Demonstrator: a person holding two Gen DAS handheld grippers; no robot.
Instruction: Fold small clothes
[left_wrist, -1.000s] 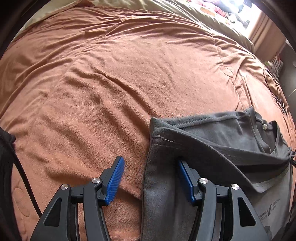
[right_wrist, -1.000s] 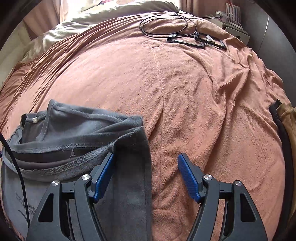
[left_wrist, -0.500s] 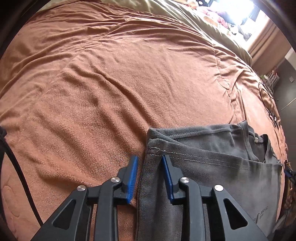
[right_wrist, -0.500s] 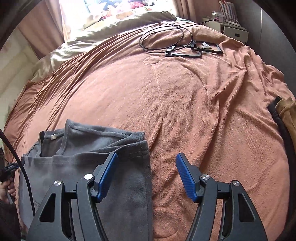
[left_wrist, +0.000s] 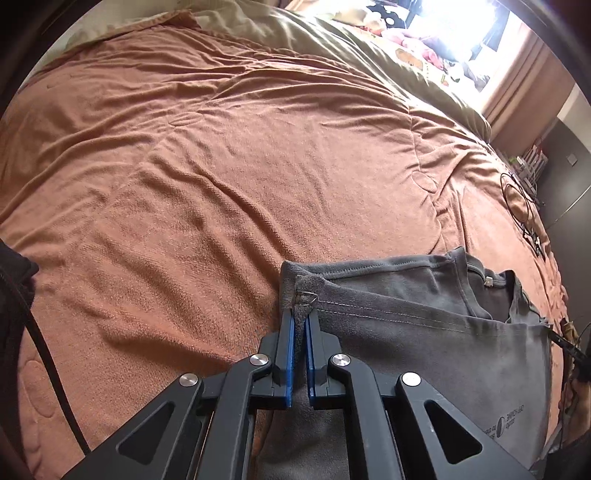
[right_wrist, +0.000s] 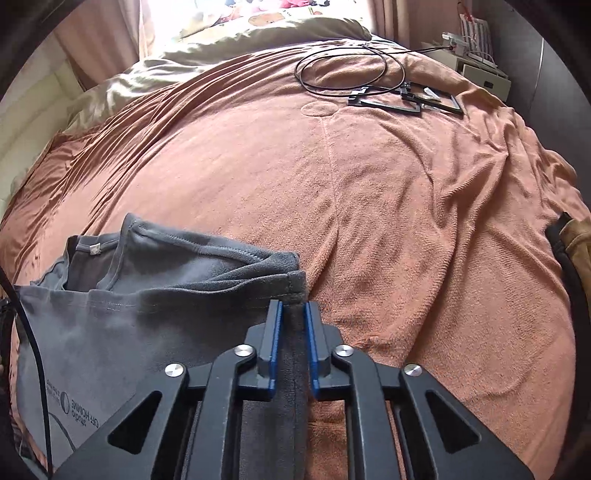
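Note:
A grey T-shirt (left_wrist: 436, 332) lies on the brown blanket, its neck and label toward the far side. My left gripper (left_wrist: 300, 321) is shut on the shirt's left folded edge, near its far corner. In the right wrist view the same grey T-shirt (right_wrist: 147, 295) fills the lower left, with printed lettering near the bottom. My right gripper (right_wrist: 293, 314) is shut on the shirt's right folded edge, just below its far corner. Both held edges are lifted slightly off the blanket.
The brown blanket (right_wrist: 406, 203) covers the bed, with olive bedding (left_wrist: 351, 48) at the far end. A coiled black cable (right_wrist: 343, 62) and flat black frames (right_wrist: 406, 99) lie at the far right. A tan and black item (right_wrist: 572, 251) sits at the right edge.
Both grippers have closed on the shirt's side edges; they were wide open a second ago. The pinched edges have bunched and risen a little.

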